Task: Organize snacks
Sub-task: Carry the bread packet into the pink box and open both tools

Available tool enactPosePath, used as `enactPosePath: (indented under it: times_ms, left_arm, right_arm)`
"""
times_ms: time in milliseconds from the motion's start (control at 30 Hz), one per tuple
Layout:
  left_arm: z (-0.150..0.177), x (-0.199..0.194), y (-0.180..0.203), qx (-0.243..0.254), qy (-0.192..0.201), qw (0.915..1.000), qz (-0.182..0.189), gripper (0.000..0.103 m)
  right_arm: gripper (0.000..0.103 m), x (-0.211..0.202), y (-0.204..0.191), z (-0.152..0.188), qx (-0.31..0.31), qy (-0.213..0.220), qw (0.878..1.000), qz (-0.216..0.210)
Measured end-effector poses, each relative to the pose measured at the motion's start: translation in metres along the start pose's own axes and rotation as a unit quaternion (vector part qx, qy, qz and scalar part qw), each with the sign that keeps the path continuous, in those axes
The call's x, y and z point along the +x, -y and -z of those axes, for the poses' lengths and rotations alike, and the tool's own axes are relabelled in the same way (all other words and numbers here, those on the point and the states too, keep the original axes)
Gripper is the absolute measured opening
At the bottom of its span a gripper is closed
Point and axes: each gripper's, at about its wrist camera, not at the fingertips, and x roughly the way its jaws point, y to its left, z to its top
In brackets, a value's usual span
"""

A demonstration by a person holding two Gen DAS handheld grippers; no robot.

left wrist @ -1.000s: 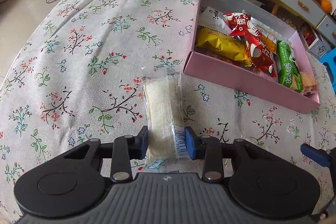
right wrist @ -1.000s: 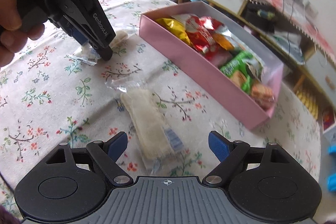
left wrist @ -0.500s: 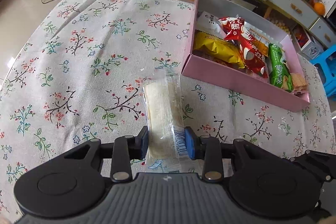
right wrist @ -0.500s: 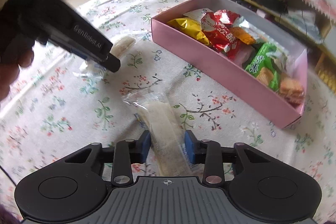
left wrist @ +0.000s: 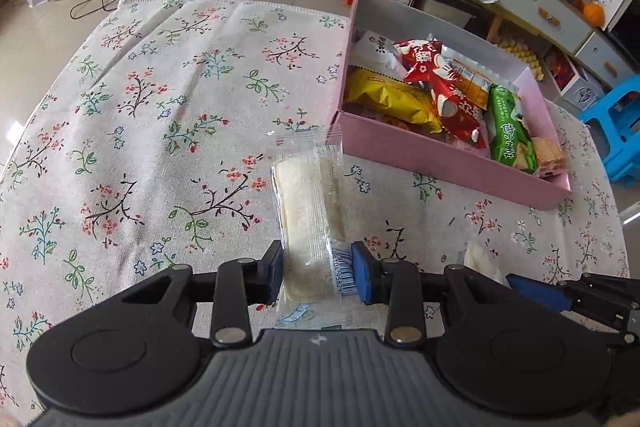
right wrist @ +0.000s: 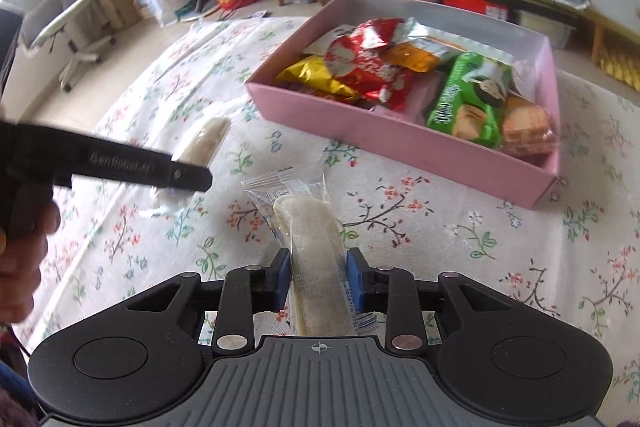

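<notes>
L wrist: your left gripper (left wrist: 318, 277) is clamped on a clear-wrapped rice cracker (left wrist: 310, 211) above the surface, pink box (left wrist: 440, 157) already approx half full | R wrist: right gripper (right wrist: 318, 281) closing on 2nd cracker (right wrist: 316, 251), pads on wrapper | left to do: both into box.

both hand-held grippers are black with ribbed grey housings, blue fingertip pads (left wrist: 362, 277), silver rivets and white lettering.
</notes>
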Motion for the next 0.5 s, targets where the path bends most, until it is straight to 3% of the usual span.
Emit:
enactPosePath:
  times_ms: [500]
  left_arm:
    - [0.001, -0.016, 0.011, 0.018, 0.031, 0.999, 0.028, 0.032]
  right_arm:
    - [0.028, -0.029, 0.033, -0.004, 0.114, 0.035, 0.993, -0.025]
